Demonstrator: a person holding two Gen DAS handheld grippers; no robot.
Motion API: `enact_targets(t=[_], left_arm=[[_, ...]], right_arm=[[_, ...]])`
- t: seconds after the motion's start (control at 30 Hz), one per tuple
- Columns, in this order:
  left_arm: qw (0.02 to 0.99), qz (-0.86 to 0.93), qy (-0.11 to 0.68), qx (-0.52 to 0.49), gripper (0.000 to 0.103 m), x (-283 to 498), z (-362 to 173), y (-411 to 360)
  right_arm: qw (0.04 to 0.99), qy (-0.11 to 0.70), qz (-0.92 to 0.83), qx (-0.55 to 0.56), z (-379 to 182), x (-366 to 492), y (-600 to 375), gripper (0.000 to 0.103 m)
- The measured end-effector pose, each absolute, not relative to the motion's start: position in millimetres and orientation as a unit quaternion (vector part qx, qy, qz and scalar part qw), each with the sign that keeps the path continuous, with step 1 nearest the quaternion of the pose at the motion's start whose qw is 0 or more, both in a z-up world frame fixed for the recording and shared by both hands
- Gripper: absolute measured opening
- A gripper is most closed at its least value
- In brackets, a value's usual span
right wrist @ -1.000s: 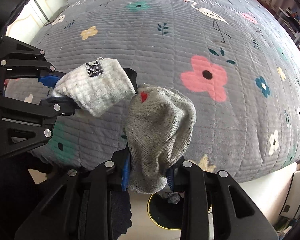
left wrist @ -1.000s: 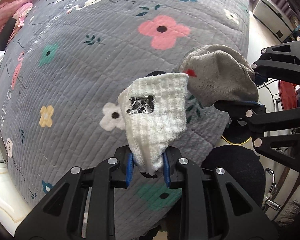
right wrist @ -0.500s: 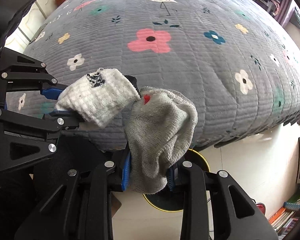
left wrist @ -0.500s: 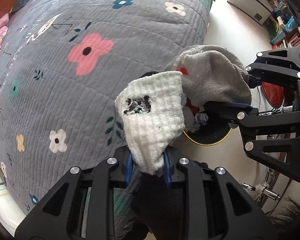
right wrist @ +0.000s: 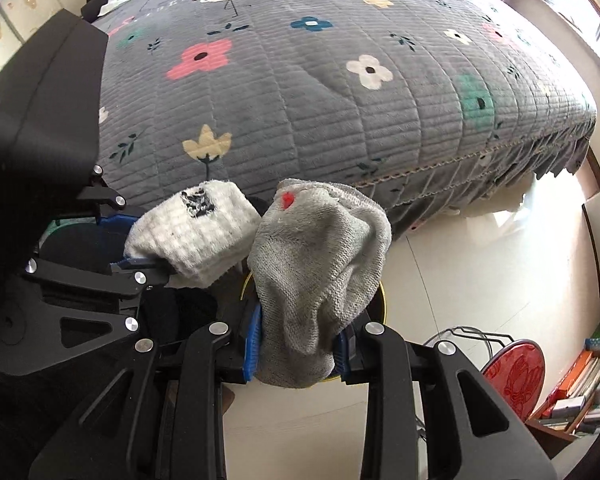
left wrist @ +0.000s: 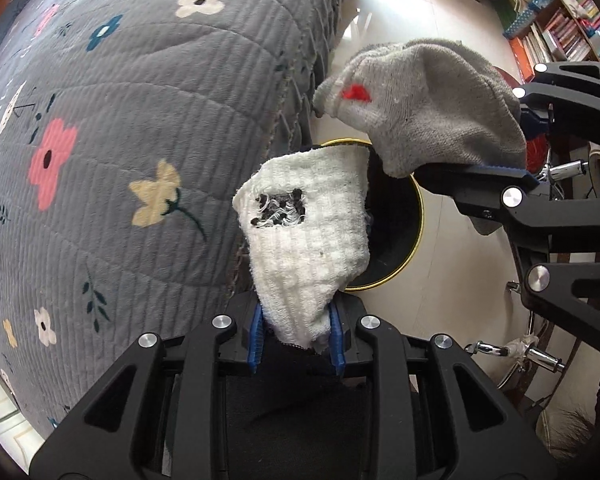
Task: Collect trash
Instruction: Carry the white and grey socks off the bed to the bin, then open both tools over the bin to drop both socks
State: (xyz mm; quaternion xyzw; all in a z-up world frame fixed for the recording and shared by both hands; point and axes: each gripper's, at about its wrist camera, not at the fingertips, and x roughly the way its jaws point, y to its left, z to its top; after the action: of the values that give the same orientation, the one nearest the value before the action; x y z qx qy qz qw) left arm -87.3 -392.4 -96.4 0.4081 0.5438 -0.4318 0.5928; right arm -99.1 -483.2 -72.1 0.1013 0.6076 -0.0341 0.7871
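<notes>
My left gripper [left wrist: 296, 336] is shut on a white waffle-knit sock [left wrist: 308, 236] with a frayed dark hole. It also shows in the right wrist view [right wrist: 192, 232]. My right gripper [right wrist: 296, 356] is shut on a grey sock [right wrist: 320, 264] with a red mark, also seen in the left wrist view [left wrist: 428, 116]. Both socks hang side by side over a black bin with a yellow rim [left wrist: 416, 208] on the floor beside the bed. The bin is mostly hidden behind the socks in the right wrist view [right wrist: 381, 300].
A bed with a grey flowered quilt [left wrist: 120, 140] fills the left; its fringed edge hangs next to the bin. Pale tiled floor [right wrist: 480, 272] lies to the right. A red round stool [right wrist: 514, 372], bookshelves [left wrist: 560, 32] and a chromed metal frame [left wrist: 512, 352] stand further right.
Both grippers swung with their socks from over the quilt to past the bed's edge. The bin now lies directly beneath the socks. Both grips stayed shut.
</notes>
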Motion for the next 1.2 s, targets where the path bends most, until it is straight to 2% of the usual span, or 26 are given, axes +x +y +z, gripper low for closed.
enact_targets(t=[0.13,0.17,0.2,0.27,0.3,0.43,0.63,0.73,0.77,0.87,1.03,1.2], left_arm=[[0.581,-0.439,0.549,0.410,0.029,-102.4,-105.5,-407.9],[0.581,-0.443,0.547,0.409,0.037,-104.9,-106.5,-410.8],[0.580,-0.445,0.546,0.410,0.054,-106.6,-107.6,-413.3],[0.587,-0.442,0.536,0.415,0.073,-111.1,-107.9,-417.3],[0.590,-0.442,0.531,0.419,0.077,-112.9,-107.7,-418.4],[0.592,-0.438,0.526,0.425,0.079,-116.8,-108.2,-419.7],[0.608,-0.434,0.512,0.425,0.086,-119.3,-104.6,-409.4],[0.611,-0.434,0.509,0.423,0.091,-120.5,-103.0,-399.6],[0.613,-0.432,0.507,0.425,0.091,-120.8,-103.1,-397.8],[0.616,-0.427,0.508,0.424,0.091,-119.5,-104.7,-393.3],[0.619,-0.426,0.511,0.417,0.092,-117.1,-109.6,-388.9],[0.622,-0.429,0.504,0.418,0.092,-122.4,-111.6,-386.1]], right_arm=[[0.786,0.607,-0.042,0.110,-74.0,-114.8,-491.0,0.027],[0.786,0.607,-0.043,0.112,-74.7,-118.3,-493.0,0.027],[0.786,0.607,-0.044,0.112,-75.8,-120.8,-494.8,0.027],[0.784,0.608,-0.046,0.114,-76.6,-126.1,-498.1,0.027],[0.783,0.609,-0.046,0.114,-77.6,-127.9,-498.9,0.027],[0.781,0.612,-0.045,0.116,-82.3,-130.6,-499.9,0.030],[0.778,0.616,-0.041,0.117,-87.2,-131.1,-494.8,0.032],[0.775,0.620,-0.043,0.115,-90.5,-129.9,-492.4,0.041],[0.774,0.621,-0.048,0.113,-91.7,-129.6,-492.0,0.052],[0.773,0.624,-0.063,0.099,-93.1,-128.8,-490.0,0.069],[0.771,0.627,-0.087,0.063,-94.3,-128.9,-485.3,0.081],[0.766,0.632,-0.094,0.073,-99.9,-131.1,-486.2,0.082]])
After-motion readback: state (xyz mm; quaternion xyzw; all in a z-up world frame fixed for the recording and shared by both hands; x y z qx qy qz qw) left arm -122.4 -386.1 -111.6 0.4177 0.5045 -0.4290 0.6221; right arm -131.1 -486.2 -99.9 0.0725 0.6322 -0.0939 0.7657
